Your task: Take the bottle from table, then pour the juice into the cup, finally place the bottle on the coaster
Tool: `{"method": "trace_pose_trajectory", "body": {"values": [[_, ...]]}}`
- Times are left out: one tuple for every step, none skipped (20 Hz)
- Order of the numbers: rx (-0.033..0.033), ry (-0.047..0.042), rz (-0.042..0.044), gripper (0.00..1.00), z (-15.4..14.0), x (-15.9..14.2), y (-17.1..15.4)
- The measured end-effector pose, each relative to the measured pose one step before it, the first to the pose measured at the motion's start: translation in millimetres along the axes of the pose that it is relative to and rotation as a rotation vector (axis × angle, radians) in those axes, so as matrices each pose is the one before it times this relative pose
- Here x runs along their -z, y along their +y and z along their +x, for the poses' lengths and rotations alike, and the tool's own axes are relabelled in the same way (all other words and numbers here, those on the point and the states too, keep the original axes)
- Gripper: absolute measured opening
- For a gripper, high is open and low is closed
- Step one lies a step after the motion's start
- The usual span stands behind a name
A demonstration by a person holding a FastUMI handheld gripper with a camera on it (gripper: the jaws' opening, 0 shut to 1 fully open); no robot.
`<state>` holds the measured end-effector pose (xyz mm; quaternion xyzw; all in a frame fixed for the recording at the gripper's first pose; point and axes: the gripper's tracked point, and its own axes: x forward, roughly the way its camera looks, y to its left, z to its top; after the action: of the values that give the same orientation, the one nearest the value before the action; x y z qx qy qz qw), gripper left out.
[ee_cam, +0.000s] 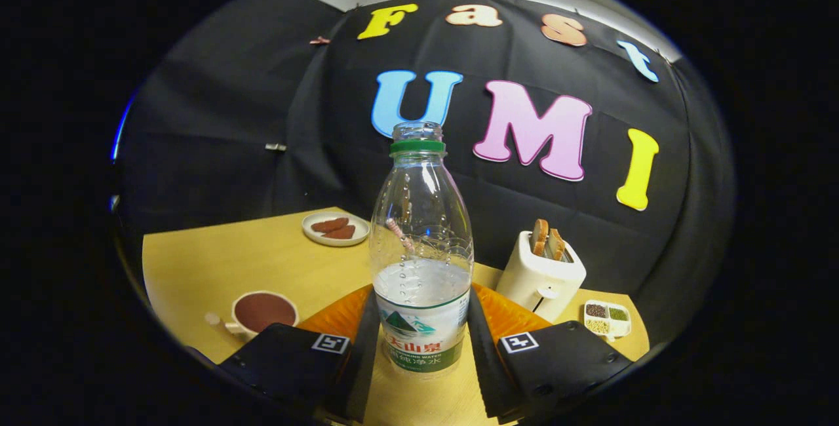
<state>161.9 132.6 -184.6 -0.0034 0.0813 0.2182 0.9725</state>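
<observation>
Fingers (367,347) clamped on uncapped bottle (421,249), held upright above table (229,262); cup (262,312) just beside left finger. Risk: spilling from open neck if tilted early, slipping if grip loosens.

We see small print on the bottle's (421,242) label (423,337), not surely readable, and wordless square marker tags (330,343) on the gripper's (421,321) fingers (364,334) clamping it.

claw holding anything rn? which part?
Yes: claw is shut on the bottle, both fingers pressing its lower body at the label. Bottle upright, cap off.
</observation>
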Motion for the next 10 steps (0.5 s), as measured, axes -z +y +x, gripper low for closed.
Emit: {"method": "trace_pose_trajectory", "body": {"values": [[0.00604,-0.01358,0.01546,0.68,6.86,0.41,-6.25],[0.00085,-0.00922,0.01749,0.68,7.23,2.16,-3.14],[-0.00449,-0.00299,0.02662,0.68,6.78,3.85,-2.54],[-0.01356,0.00038,0.04052,0.68,6.62,4.85,0.24],[-0.02211,-0.00077,0.04820,0.68,5.30,3.54,3.24],[-0.01273,-0.00094,0.03927,0.68,5.40,4.09,1.45],[0.00022,0.00111,0.02160,0.68,5.33,2.54,-2.63],[0.00472,0.00011,0.00578,0.68,4.85,4.00,-3.03],[0.00047,0.00090,-0.00021,0.68,2.29,4.20,-1.57],[0.00146,0.00333,-0.00286,0.68,2.90,3.13,-1.36]]}}
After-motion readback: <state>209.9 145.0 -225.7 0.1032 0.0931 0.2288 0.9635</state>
